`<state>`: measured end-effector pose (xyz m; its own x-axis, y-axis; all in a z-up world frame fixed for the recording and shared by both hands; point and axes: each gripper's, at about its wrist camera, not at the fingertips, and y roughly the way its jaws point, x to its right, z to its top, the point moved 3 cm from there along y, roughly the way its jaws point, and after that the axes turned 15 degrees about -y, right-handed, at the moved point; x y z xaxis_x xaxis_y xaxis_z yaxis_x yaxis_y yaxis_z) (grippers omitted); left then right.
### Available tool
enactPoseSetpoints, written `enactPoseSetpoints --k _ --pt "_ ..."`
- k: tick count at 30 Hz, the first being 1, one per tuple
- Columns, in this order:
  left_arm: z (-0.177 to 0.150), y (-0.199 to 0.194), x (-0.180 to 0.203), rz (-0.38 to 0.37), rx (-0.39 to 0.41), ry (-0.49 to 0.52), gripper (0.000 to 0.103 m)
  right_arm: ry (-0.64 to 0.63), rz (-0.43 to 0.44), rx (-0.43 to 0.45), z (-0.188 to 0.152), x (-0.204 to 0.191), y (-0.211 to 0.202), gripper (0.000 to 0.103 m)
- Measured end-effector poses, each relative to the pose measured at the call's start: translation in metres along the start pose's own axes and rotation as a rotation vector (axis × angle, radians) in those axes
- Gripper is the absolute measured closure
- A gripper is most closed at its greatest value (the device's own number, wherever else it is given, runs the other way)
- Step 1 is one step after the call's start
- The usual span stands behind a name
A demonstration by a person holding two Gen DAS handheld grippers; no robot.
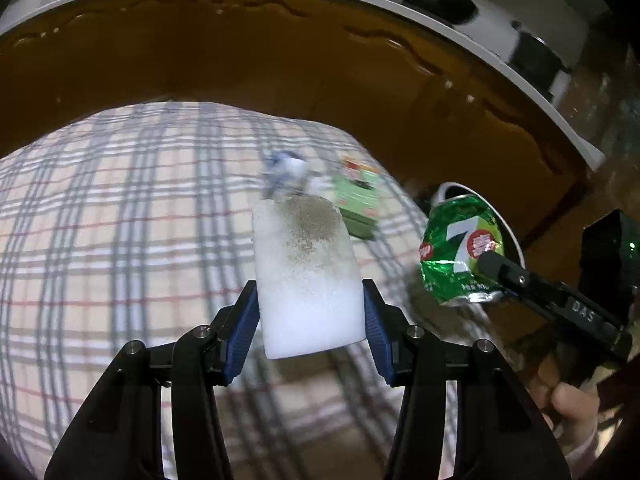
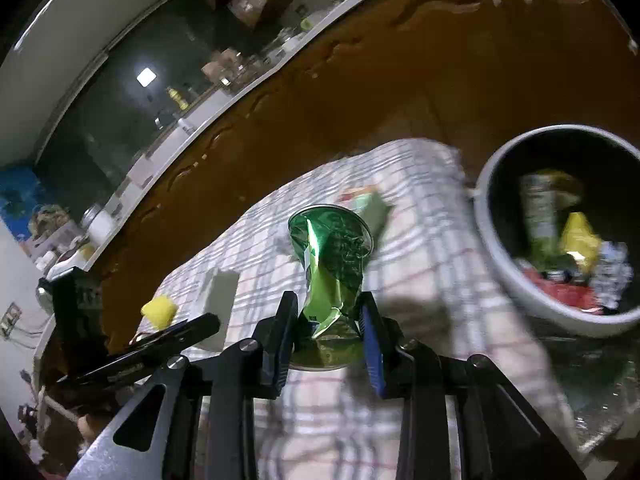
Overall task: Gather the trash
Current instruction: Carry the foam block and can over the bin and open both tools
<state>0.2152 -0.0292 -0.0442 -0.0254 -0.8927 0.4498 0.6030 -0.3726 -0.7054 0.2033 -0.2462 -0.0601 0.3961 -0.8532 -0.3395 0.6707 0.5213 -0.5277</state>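
- The left tool (image 1: 310,316) clamps a white foam block (image 1: 306,276) between its blue pads (image 1: 249,320); the block's far end is dusted with a grey-brown stain.
- In the right wrist view the same block (image 2: 219,300) stands upright beside a yellow scrap (image 2: 159,311), with one black finger of the left tool (image 2: 176,338) lying across in front of them.
- The right tool (image 2: 330,334) is closed on a crushed green soda can (image 2: 330,268), pinching its dented lower body so the round end points away from the camera.
- From the left wrist view the can (image 1: 460,250) shows a large white "7" on its side, and the right tool (image 1: 496,266) reaches in from the lower right, a bit of the person's hand (image 1: 568,404) visible beneath it.
- Under both tools lies a plaid cloth (image 1: 120,240) in cream, grey and red stripes.
- On the cloth beyond the foam block sit a blurred blue-and-white wrapper (image 1: 286,172) and a green carton (image 1: 358,204), near each other.
- A grey round bin (image 2: 504,264) stands just past the cloth's right edge; inside it are a label-wrapped bottle (image 2: 540,212), a yellow wrapper (image 2: 580,240) and red and silvery scraps.
- A brown wooden board (image 1: 280,60) curves behind the cloth, with a white ledge (image 1: 500,60) above it.
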Motion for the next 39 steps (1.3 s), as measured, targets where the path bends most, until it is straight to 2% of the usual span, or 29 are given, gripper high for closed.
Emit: enactPoseSetpoints --k 11,23,31,39 --pt "-0.024 0.021 0.073 -0.069 -0.062 0.114 0.054 0.062 -0.090 0.046 -0.017 0.046 -0.051 0.072" --pt "-0.023 0.047 0.140 -0.107 -0.097 0.211 0.054 0.107 -0.174 0.117 -0.014 0.097 -0.095 0.072" --pt "-0.023 0.071 0.182 -0.138 -0.141 0.261 0.054 0.110 -0.248 0.110 -0.008 0.130 -0.106 0.072" --pt "-0.021 0.100 0.211 -0.130 -0.178 0.296 0.054 0.090 -0.290 0.094 0.000 0.145 -0.104 0.072"
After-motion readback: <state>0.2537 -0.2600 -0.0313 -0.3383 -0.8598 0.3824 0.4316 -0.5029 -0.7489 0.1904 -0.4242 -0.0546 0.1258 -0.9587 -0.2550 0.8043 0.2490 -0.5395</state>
